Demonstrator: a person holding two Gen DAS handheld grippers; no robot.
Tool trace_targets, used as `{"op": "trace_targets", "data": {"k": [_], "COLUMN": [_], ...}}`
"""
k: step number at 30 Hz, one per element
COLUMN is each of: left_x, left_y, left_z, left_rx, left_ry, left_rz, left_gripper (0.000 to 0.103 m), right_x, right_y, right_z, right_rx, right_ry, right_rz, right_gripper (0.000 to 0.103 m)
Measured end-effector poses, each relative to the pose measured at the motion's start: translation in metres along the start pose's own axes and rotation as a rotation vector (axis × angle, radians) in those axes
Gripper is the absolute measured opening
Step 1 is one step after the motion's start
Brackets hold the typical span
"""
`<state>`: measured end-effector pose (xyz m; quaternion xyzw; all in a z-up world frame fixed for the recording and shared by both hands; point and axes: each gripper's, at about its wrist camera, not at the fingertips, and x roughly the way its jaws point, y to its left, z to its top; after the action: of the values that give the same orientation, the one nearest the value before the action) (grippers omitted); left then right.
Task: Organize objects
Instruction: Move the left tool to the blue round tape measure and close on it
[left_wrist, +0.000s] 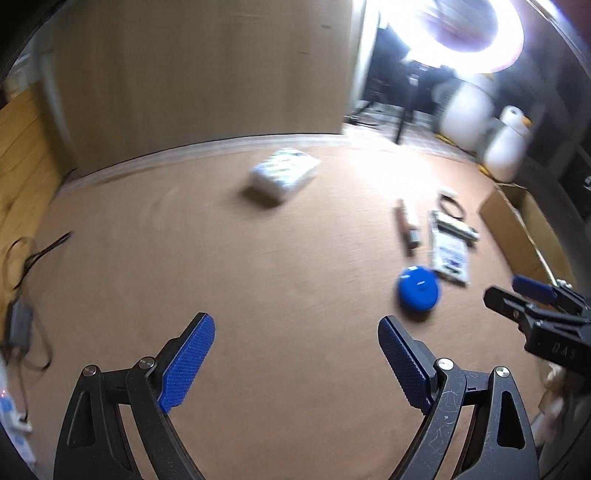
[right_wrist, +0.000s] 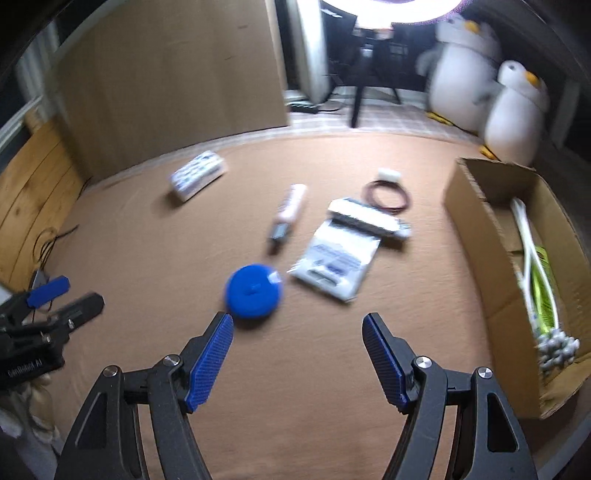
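Observation:
A round blue disc lies on the brown table just beyond my right gripper's left fingertip; it also shows in the left wrist view. Past it lie a white plastic packet, a pink tube, a flat white strip, a coiled red cable and a white and blue pack. A cardboard box at the right holds white and green items. My right gripper is open and empty. My left gripper is open and empty above bare table.
Two plush penguins stand behind the box. A cardboard panel stands at the table's back. Black cables lie at the left edge. A bright ring light glares above.

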<state>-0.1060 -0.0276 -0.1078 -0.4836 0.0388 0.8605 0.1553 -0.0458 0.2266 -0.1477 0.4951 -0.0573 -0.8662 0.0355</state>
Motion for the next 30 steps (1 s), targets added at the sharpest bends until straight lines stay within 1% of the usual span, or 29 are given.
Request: {"op": "trace_targets", "data": {"k": [3, 8, 12, 17, 20, 21, 22, 23, 25, 27, 29, 30], "left_x": [0.014, 0.037, 0.056, 0.076, 0.083, 0.087, 0.09, 0.093, 0.098, 0.102, 0.101, 0.1], "left_y": [-0.023, -0.055, -0.078, -0.105, -0.113, -0.116, -0.117, -0.118, -0.119, -0.122, -0.124, -0.125], "left_z": [0.01, 0.016, 0.018, 0.022, 0.021, 0.021, 0.021, 0.021, 0.02, 0.018, 0.017, 0.016], "left_rx": [0.045, 0.103, 0.133, 0.212, 0.237, 0.242, 0.24, 0.237, 0.231, 0.238, 0.25, 0.253], "left_ry": [0.01, 0.045, 0.069, 0.069, 0.064, 0.067, 0.069, 0.072, 0.077, 0.084, 0.069, 0.064], "left_rz": [-0.042, -0.087, -0.113, -0.092, -0.089, -0.081, -0.077, -0.073, -0.064, -0.059, -0.057, -0.062], "left_gripper": [0.092, 0.092, 0.092, 0.092, 0.091, 0.088, 0.083, 0.08, 0.07, 0.068, 0.064, 0.058], "right_x": [0.004, 0.024, 0.041, 0.038, 0.03, 0.027, 0.023, 0.019, 0.013, 0.006, -0.001, -0.004], "right_y": [-0.018, -0.039, -0.051, -0.052, -0.054, -0.055, -0.057, -0.059, -0.062, -0.065, -0.067, -0.069], "right_z": [0.01, 0.023, 0.032, 0.035, 0.035, 0.035, 0.035, 0.035, 0.036, 0.036, 0.036, 0.035], "right_rx": [0.023, 0.055, 0.116, 0.103, 0.089, 0.091, 0.089, 0.088, 0.089, 0.085, 0.08, 0.08], "right_ry": [0.003, 0.046, 0.11, 0.093, 0.078, 0.071, 0.062, 0.053, 0.04, 0.027, 0.013, 0.008], "right_rz": [0.005, 0.011, 0.056, 0.054, 0.039, 0.029, 0.022, 0.016, 0.014, 0.01, 0.001, -0.001], "right_gripper": [0.069, 0.069, 0.069, 0.069, 0.069, 0.069, 0.069, 0.069, 0.069, 0.069, 0.069, 0.069]}}
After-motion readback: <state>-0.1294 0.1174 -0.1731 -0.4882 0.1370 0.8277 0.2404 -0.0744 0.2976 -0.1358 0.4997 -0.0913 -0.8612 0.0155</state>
